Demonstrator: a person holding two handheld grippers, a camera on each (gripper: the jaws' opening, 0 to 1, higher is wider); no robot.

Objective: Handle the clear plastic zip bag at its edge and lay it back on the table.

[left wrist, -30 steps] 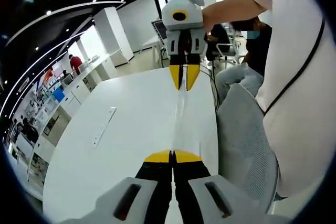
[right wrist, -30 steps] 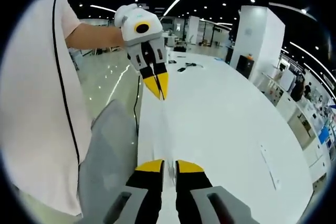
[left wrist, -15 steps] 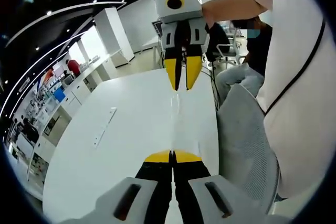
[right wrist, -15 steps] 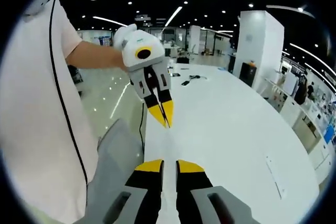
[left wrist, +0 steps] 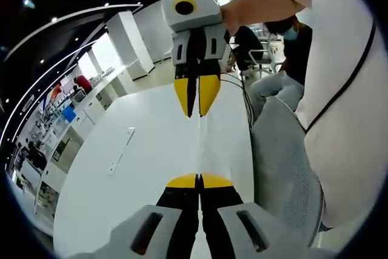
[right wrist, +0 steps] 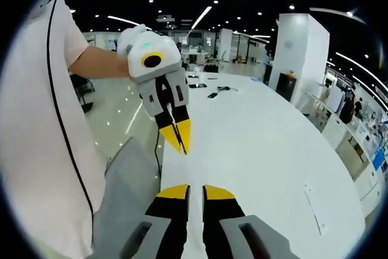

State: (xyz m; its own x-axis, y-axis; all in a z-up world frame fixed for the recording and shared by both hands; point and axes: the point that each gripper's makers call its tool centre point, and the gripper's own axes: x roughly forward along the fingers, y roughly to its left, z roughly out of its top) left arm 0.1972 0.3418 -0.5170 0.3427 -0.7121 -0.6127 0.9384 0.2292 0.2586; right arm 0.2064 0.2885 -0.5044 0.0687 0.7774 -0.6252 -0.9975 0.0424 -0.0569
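- The left gripper (left wrist: pixel 198 180) has its yellow-tipped jaws pressed together on the near edge of the clear bag (left wrist: pixel 200 141), which runs away from them as a thin, edge-on strip above the white table (left wrist: pixel 139 168).
- In the right gripper view, the left gripper (right wrist: pixel 180 145) comes in from the left, tips closed to a point.
- The right gripper (right wrist: pixel 196 191) holds its jaws slightly apart, a narrow gap between the tips; the bag is too faint to make out there.
- In the left gripper view, the right gripper (left wrist: pixel 195 102) points down at the bag's far end with a slim gap between its tips; whether they touch the bag is unclear.
- A grey chair (left wrist: pixel 285 174) stands beside the table.
- A person's white shirt (left wrist: pixel 345 89) is close to the chair.
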